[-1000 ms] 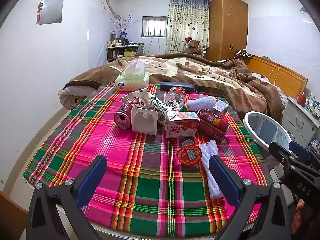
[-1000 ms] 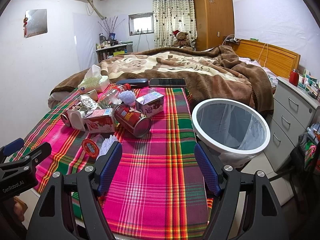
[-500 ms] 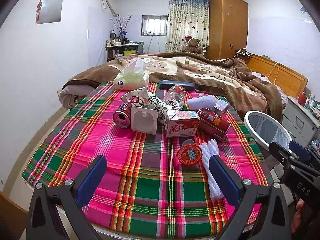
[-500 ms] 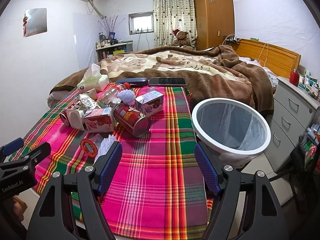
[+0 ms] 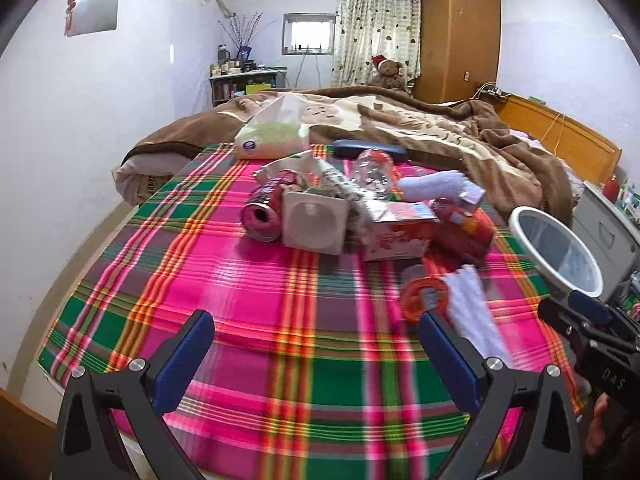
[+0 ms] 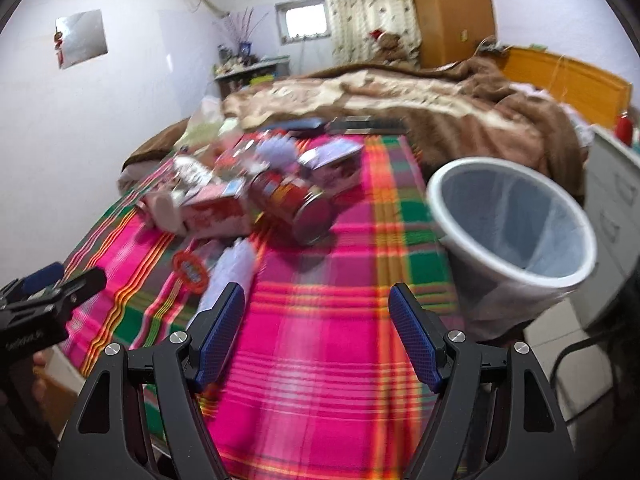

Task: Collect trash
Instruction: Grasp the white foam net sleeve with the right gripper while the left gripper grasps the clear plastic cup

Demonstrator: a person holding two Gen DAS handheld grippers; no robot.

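Though blurred, trash pile (image 5: 360, 208) beyond left hand-held gripper (image 5: 316, 344).

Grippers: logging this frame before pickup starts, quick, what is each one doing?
Left gripper: open, holding nothing.
Right gripper: open, holding nothing.

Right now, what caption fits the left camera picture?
Open left gripper faces a trash pile on plaid cloth, bin at right.

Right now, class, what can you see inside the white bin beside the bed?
Inside the white bin only a thin translucent liner shows, hanging down the walls. No trash is visible in the part seen; the bottom is hidden by the near rim.
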